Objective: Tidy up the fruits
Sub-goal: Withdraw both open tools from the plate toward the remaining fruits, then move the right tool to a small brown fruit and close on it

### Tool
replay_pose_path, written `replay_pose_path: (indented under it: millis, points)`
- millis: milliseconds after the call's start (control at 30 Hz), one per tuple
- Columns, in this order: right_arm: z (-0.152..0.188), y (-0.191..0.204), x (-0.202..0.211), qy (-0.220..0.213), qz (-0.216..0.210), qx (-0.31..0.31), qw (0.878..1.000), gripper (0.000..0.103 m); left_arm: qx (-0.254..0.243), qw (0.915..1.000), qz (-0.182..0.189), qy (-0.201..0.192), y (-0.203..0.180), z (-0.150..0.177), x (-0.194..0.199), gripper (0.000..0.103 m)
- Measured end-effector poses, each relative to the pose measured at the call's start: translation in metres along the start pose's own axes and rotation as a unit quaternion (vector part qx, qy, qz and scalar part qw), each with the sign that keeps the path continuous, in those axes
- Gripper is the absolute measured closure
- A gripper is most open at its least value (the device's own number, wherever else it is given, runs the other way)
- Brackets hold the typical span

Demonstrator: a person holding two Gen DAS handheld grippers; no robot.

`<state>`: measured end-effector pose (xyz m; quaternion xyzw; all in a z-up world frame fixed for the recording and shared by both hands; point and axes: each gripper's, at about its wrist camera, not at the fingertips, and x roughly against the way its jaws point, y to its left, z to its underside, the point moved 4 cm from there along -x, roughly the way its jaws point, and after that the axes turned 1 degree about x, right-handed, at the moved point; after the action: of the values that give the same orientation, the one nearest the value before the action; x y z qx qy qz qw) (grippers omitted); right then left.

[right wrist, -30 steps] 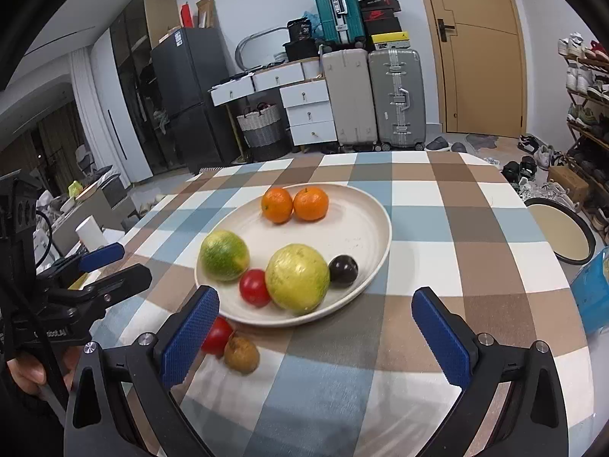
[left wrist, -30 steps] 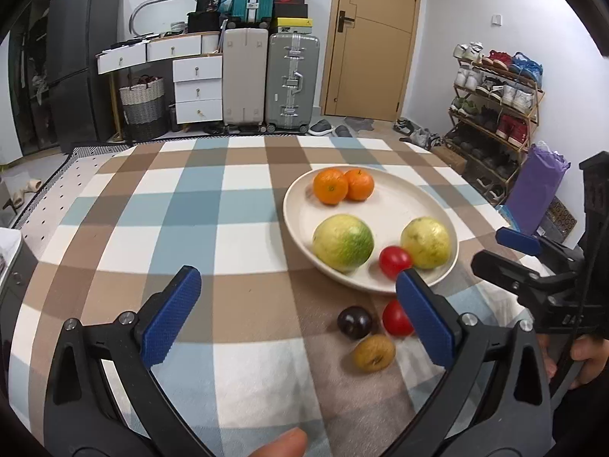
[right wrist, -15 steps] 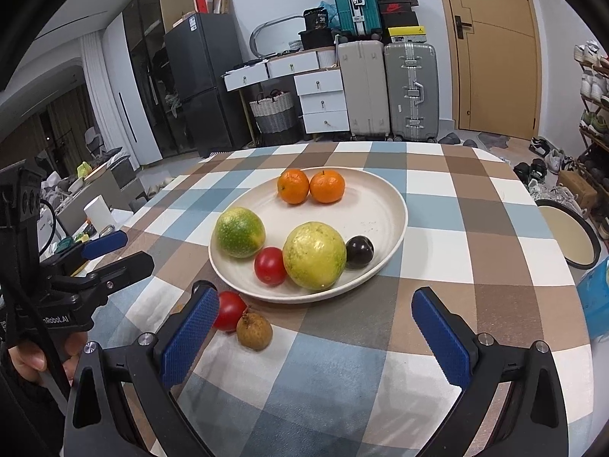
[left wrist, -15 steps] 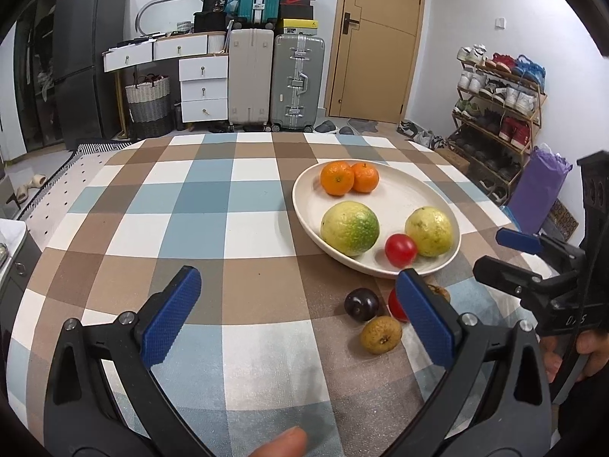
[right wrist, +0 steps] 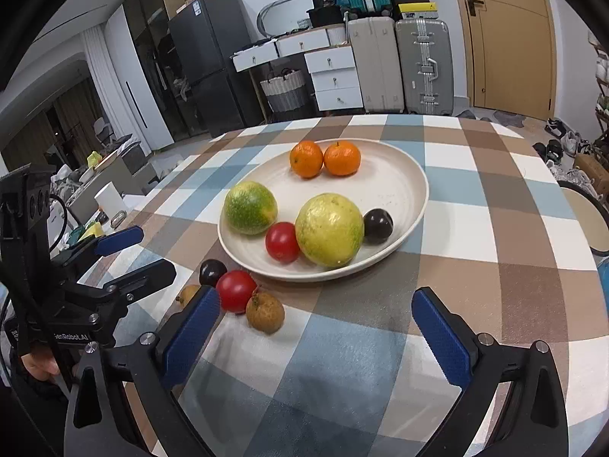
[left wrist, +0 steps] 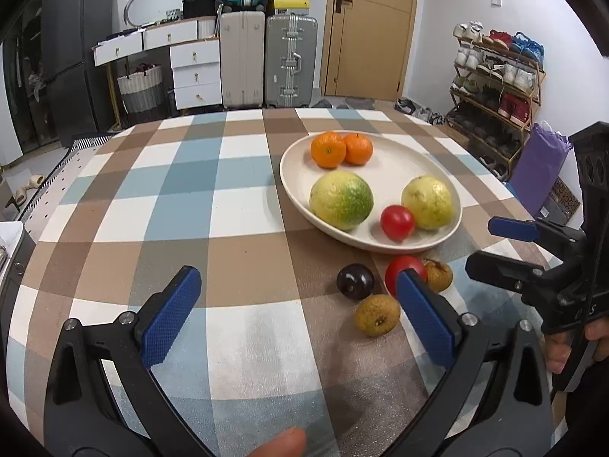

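Observation:
A cream plate (left wrist: 396, 160) (right wrist: 396, 175) on the checked tablecloth holds two oranges (left wrist: 328, 149), a green-yellow fruit (left wrist: 340, 200), a yellow fruit (left wrist: 428, 202), a red tomato (left wrist: 397, 221) and a dark plum (right wrist: 377, 226). On the cloth in front of the plate lie a dark plum (left wrist: 354, 281), a red tomato (left wrist: 403, 268) (right wrist: 236, 290) and two brown fruits (left wrist: 377, 320) (right wrist: 265, 312). My left gripper (left wrist: 297, 318) is open and empty, just short of these loose fruits. My right gripper (right wrist: 319, 333) is open and empty, right of them.
The round table has a checked cloth (left wrist: 182, 198). Beyond it stand suitcases (left wrist: 291, 59), white drawers (left wrist: 196, 74), a fridge (left wrist: 72, 57), a door (left wrist: 373, 26) and a shoe rack (left wrist: 495, 87). A purple bag (left wrist: 540, 160) sits by the table's right edge.
Both grippers have pulled back and risen a little; the plate and loose fruits now sit farther ahead. Both stay open. No fruit has moved.

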<state>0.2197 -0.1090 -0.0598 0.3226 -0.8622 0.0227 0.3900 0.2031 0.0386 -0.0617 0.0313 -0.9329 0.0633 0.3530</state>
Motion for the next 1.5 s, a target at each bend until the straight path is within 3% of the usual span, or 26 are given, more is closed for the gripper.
replay_pose_path:
  millis: [167, 333, 967, 1200, 1400, 1500]
  points:
    - [0.004, 0.008, -0.002, 0.011, -0.009, 0.013, 1.0, 0.001, 0.0, 0.9998, 0.01, 0.014, -0.001, 0.003, -0.004, 0.001]
    - [0.007, 0.01, -0.008, 0.029, -0.016, 0.016, 0.999, 0.014, -0.006, 0.9995, 0.011, 0.028, -0.005, 0.006, -0.009, 0.001]
    - [0.012, 0.026, -0.018, 0.057, -0.039, 0.048, 0.996, 0.028, -0.009, 0.9975, 0.019, 0.068, -0.009, 0.014, -0.021, 0.001]
    - [0.014, 0.026, -0.022, 0.068, -0.034, 0.048, 0.996, 0.044, -0.009, 0.9969, 0.019, 0.076, -0.008, 0.015, -0.025, 0.001]
    - [0.016, 0.032, -0.022, 0.072, -0.032, 0.064, 0.995, 0.046, -0.01, 0.9968, 0.019, 0.077, -0.009, 0.016, -0.025, 0.001]
    - [0.016, 0.033, -0.023, 0.072, -0.03, 0.063, 0.995, 0.056, -0.01, 0.9968, 0.02, 0.077, -0.009, 0.016, -0.026, 0.001]
